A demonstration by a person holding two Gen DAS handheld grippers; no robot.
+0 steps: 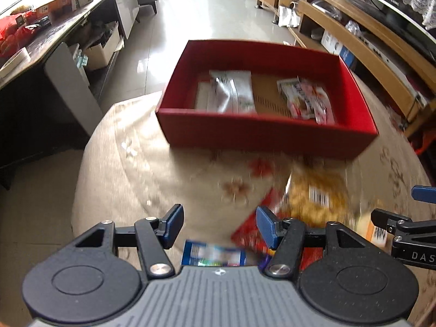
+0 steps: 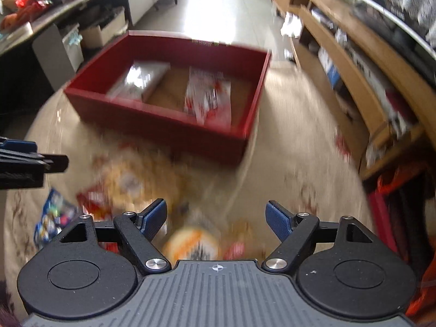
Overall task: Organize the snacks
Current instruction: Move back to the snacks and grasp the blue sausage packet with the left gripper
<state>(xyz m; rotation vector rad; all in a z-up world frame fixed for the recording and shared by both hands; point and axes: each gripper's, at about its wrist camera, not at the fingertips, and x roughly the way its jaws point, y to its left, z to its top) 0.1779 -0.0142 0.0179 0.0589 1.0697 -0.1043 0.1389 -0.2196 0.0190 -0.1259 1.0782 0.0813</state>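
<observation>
Red cardboard box [image 1: 261, 132] sits at the far side of my round, cloth-covered surface [image 1: 130, 169] in the left wrist view, with a silver packet [image 1: 234, 92] and a red-and-white packet [image 1: 305, 99] already inside. My left hand-held gripper [image 1: 219, 226] stands open and empty above a blue packet [image 1: 214, 253]; a yellow snack bag [image 1: 316, 199] lies just beside. From the right wrist view, my right hand-held gripper [image 2: 216, 219] is open too, empty, over a blurred orange-and-white packet [image 2: 190, 245]. These packets look light, soft and crinkly; I'd pinch a sealed edge. Tiled floor and wooden shelving [image 2: 354, 62] surround us.
</observation>
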